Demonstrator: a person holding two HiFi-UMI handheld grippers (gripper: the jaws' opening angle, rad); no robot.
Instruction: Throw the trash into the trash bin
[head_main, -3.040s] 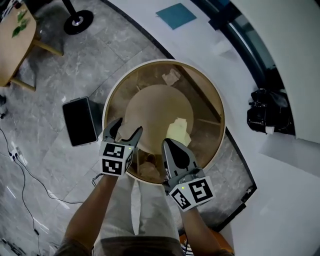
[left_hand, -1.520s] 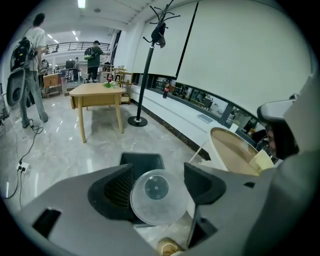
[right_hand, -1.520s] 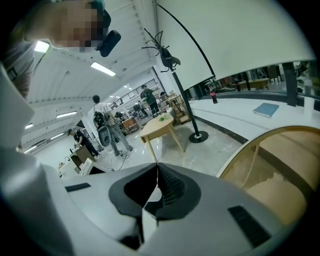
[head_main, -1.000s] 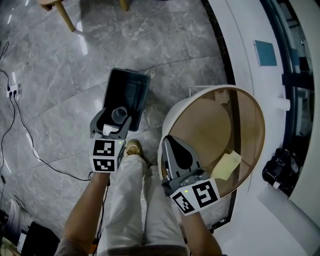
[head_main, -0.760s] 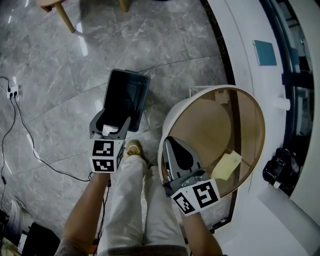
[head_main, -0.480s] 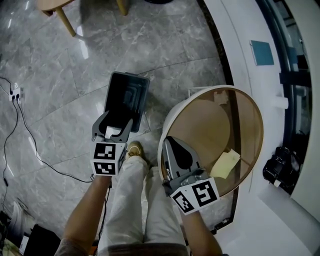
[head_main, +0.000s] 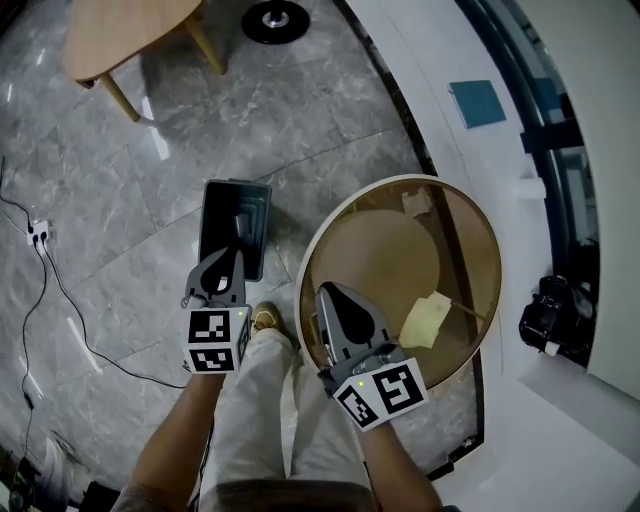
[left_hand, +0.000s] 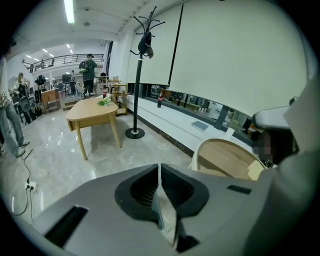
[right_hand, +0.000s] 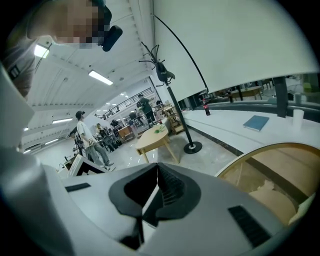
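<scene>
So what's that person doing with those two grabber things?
A person is clearing trash from a round table into the black trash bin on the floor. The left gripper, near the bin, has just closed its jaws on nothing. The right gripper is shut and empty at the table's edge. A yellowish paper and a crumpled scrap lie on the table.

The head view looks steeply down from close above the left gripper (head_main: 232, 258) and right gripper (head_main: 326, 292), onto the round table (head_main: 482, 300) and floor (head_main: 120, 200). Each gripper view sits just behind its own jaws, facing out across the room. All three views share the wooden table (head_main: 120, 35) and coat stand (left_hand: 138, 90).
</scene>
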